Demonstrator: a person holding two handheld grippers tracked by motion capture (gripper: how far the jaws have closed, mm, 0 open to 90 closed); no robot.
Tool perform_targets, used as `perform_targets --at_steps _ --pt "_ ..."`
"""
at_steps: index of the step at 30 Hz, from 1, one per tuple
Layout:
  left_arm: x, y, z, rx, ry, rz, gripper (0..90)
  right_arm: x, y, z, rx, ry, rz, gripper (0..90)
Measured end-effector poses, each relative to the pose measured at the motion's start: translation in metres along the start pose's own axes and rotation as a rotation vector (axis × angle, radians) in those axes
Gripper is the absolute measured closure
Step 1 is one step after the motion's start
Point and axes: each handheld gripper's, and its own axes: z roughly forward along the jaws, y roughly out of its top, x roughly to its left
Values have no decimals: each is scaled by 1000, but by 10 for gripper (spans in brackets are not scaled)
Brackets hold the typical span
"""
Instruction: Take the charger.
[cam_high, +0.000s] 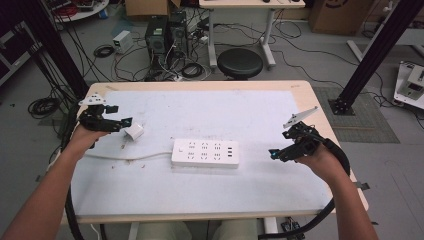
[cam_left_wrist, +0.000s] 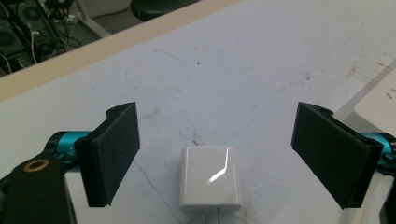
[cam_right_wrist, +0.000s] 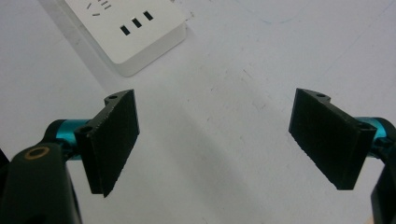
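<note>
A small white plug-in charger (cam_high: 133, 132) lies on the white table mat at the left, its two prongs pointing toward the camera in the left gripper view (cam_left_wrist: 210, 182). My left gripper (cam_high: 124, 122) is open, its jaws standing wide on either side of the charger (cam_left_wrist: 219, 158) without touching it. A white power strip (cam_high: 205, 153) with several sockets and USB ports lies mid-table; its corner shows in the right gripper view (cam_right_wrist: 133, 28). My right gripper (cam_high: 274, 153) hovers right of the strip, open (cam_right_wrist: 215, 144), with bare mat between its jaws.
The strip's white cord (cam_high: 125, 158) runs left across the mat toward the table's left edge. The wooden table rim (cam_high: 200, 85) frames the mat. A black stool (cam_high: 240, 62) and tangled cables lie on the floor behind the table.
</note>
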Motion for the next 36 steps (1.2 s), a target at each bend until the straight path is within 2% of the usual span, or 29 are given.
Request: perform_targets --at_steps 4,6,10,13,16,20,22,27,30,36 --pt "-1 -10 9 25 -2 -14 154 0 -2 1 5 1 5 162" --pt "0 -12 13 58 -9 -8 154 0 -2 2 2 3 3 162" --pt "-2 -13 19 68 -12 6 154 0 -3 2 0 3 6 162" --pt "-1 -17 26 123 1 9 155 0 -4 4 2 6 6 162" --pt "2 -21 32 163 10 -17 156 0 -4 5 4 8 7 162" --pt "-1 -25 40 215 27 3 156 -1 -5 4 1 6 9 162" --pt "-2 -29 45 233 29 -6 156 -1 -5 4 -2 5 11 162" --pt "-1 -40 48 242 33 -40 156 0 -5 4 -2 7 12 162" --pt "-1 -40 48 242 33 -40 156 -1 -6 3 -2 9 10 162" --pt "-2 -43 48 243 52 -15 190 -1 -8 2 -3 3 11 162"
